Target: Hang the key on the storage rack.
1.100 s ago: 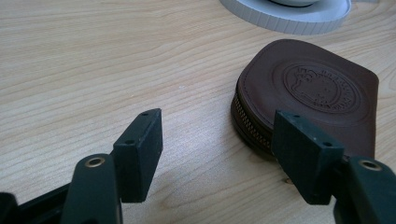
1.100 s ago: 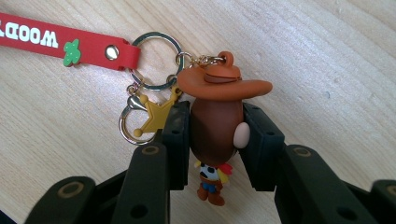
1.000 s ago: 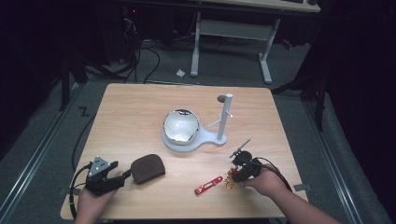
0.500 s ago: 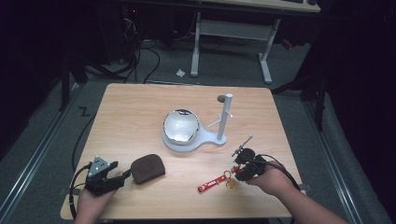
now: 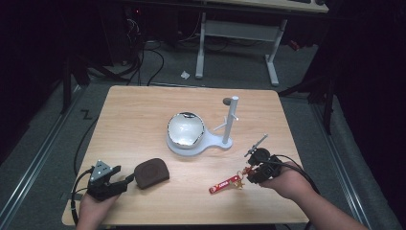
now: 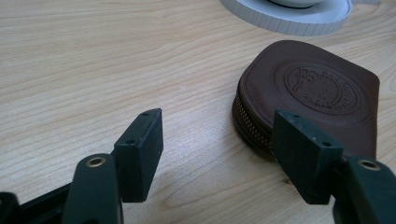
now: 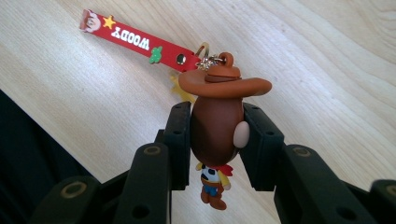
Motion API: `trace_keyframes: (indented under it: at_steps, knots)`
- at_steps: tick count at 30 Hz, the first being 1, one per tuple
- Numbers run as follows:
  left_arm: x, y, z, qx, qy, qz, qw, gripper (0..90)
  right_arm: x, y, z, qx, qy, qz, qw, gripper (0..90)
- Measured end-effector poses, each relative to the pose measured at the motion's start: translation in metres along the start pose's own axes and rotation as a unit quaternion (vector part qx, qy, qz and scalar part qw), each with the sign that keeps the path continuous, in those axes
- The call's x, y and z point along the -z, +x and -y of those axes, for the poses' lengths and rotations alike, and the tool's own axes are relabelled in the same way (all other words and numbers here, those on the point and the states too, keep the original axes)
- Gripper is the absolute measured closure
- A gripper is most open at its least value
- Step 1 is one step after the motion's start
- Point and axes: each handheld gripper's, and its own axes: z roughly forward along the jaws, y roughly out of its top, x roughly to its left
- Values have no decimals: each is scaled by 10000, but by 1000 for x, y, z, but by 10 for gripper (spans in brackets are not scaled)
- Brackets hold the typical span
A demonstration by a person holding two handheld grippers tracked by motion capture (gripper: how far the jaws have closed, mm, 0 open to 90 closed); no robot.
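The right gripper (image 5: 253, 171), near the table's (image 5: 143, 110) near right corner, is clamped on a cowboy figure (image 7: 217, 123); its red strap (image 5: 225, 183) trails left toward the tabletop. The jaws hide the figure's sides, and its face is turned away. The left gripper (image 5: 119, 182), near left, stands wide apart and holds nothing, just beside a brown pouch (image 6: 310, 93) whose far edge is cut off.
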Motion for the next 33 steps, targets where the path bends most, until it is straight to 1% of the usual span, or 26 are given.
trace_keyframes:
  at_steps: [4,7,8,10,11,12,15,16,20,22,28,29,33]
  knots:
    - [0,0,0,0,1,-12,10000,348,12,-4,2,-25,3,61,10000,664]
    - [0,1,0,9,-14,-23,10000,348,16,-5,3,-22,-14,71,10000,664]
    - [0,1,0,12,-16,-26,10000,348,18,-6,4,15,-8,94,10000,664]
    - [0,1,0,22,-22,-29,10000,347,24,-7,5,-15,-18,144,9999,665]
    - [0,1,0,22,-22,-29,10000,347,26,-8,5,11,-43,157,9999,664]
    - [1,1,0,31,-26,-24,10000,348,28,-7,5,-42,-32,163,9999,664]
    - [1,1,0,34,-27,-25,10000,348,34,-8,5,27,-66,206,9998,665]
    - [1,2,0,35,-29,-27,10000,348,36,-7,5,-14,-72,206,9998,665]
    - [1,3,0,71,-55,-39,10000,347,41,-8,6,28,-96,235,9997,665]
    - [2,3,0,67,-70,-48,9999,347,45,-8,6,-19,-92,267,9996,665]
    - [2,3,0,74,-53,-49,9999,348,61,-13,3,-137,-216,285,9993,665]
    - [2,3,0,76,-56,-50,9999,348,62,-14,2,-92,-243,309,9992,665]
    - [2,4,1,90,-59,-52,9999,348,67,-14,0,-75,-247,359,9990,665]
